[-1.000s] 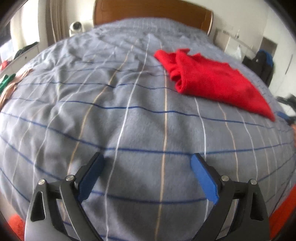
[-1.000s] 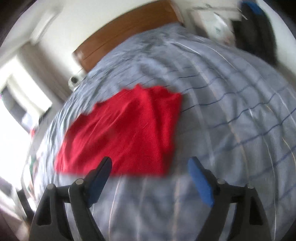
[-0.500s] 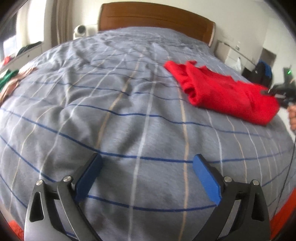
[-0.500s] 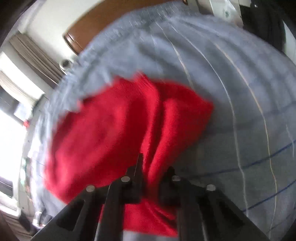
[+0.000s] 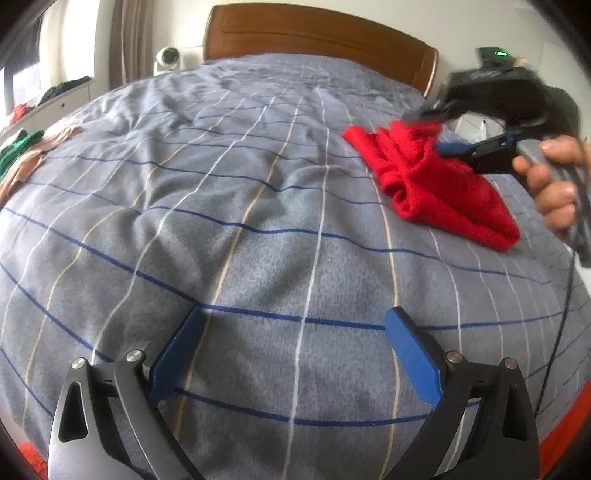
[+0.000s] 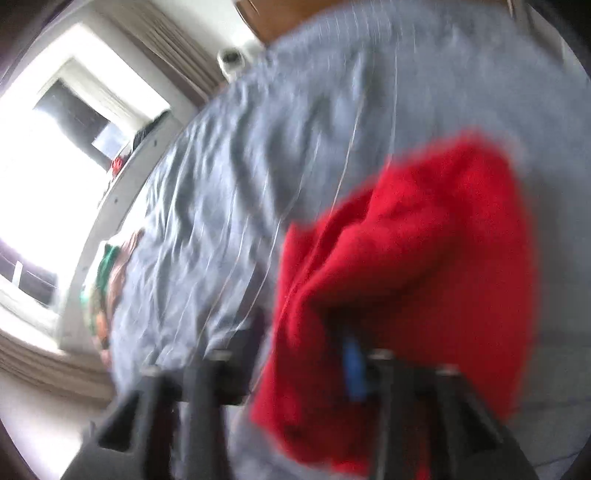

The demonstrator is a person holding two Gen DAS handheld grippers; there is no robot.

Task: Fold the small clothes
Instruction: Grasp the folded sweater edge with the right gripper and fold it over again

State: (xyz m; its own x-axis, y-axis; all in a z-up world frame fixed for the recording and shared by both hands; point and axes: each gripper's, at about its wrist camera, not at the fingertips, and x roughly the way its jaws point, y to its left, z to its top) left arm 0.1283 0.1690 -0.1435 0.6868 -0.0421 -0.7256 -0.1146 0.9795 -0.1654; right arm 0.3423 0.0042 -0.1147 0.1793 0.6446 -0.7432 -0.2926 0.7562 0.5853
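A: So, what do you count?

B: You have 1 red garment (image 5: 439, 184), bunched on the right side of the bed (image 5: 258, 229), and 2 grippers. 1 small heap of green and tan clothes (image 5: 22, 155) lies at the bed's far left edge.

A: And the fingers?

B: Your left gripper (image 5: 295, 354) has its 2 blue fingers (image 5: 177, 358) wide apart over bare bedspread, holding nothing. Your right gripper (image 5: 443, 136), in your right hand (image 5: 554, 184), has just been opening; its fingers sit partly apart with red cloth between them. Blur means I cannot tell whether the pads press it.

A: Room to move?

B: Most of the bedspread lies open left of the garment, up to the wooden headboard (image 5: 317, 33).
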